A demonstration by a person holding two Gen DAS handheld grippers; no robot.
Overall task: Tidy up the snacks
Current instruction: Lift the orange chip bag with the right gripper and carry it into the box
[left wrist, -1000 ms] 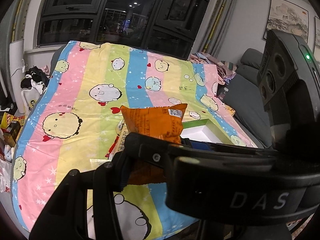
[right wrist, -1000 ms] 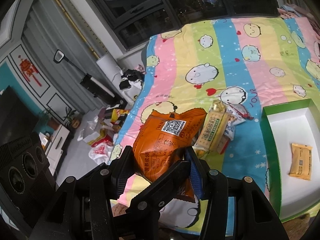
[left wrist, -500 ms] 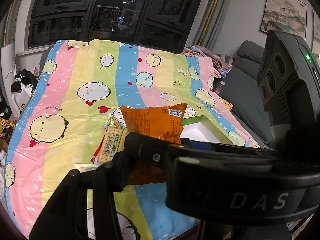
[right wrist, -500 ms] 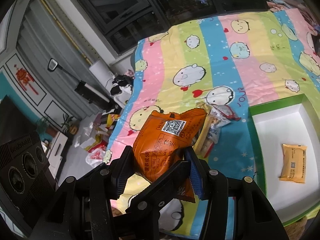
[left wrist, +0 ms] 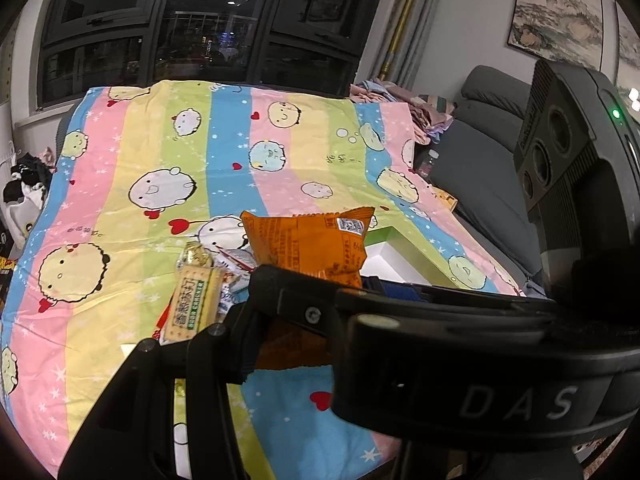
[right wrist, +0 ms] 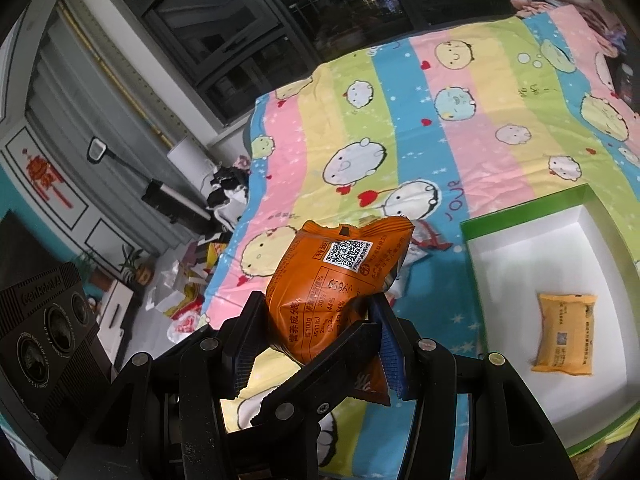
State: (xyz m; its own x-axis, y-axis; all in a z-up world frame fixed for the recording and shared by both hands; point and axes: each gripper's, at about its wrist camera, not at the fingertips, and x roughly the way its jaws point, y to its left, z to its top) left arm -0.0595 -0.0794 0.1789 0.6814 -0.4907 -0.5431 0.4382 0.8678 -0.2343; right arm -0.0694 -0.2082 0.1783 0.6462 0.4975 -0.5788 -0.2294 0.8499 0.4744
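Over on the left, the left gripper is hanging low over the striped blanket. One finger is showing against the bottom corner of the orange bag, but a black housing is hiding the other finger, so I can't tell whether it's pinching anything. Just past it, the leftover snacks are lying in a loose heap on the blanket, incl. a pale green cracker pack lying lengthwise, away from the camera. Next comes the right gripper, which is clamping the orange bag by its lower half. The pads are pressing in on both sides, and the bag is sticking up and fwd out of the jaws, long axis roughly in line w/ the fingers, QR label at the top and clear of the blanket. To the right of that the green-rimmed tray is sitting near the blanket's front edge, beside the bag and not under it. It's white inside, w/ one yellow packet already lying flat in it. The right hand is looking like the nearer one to the tray, so I'd say the drop-off is calling for a sideways carry to the right, toward the bare white floor on the packet's near side.
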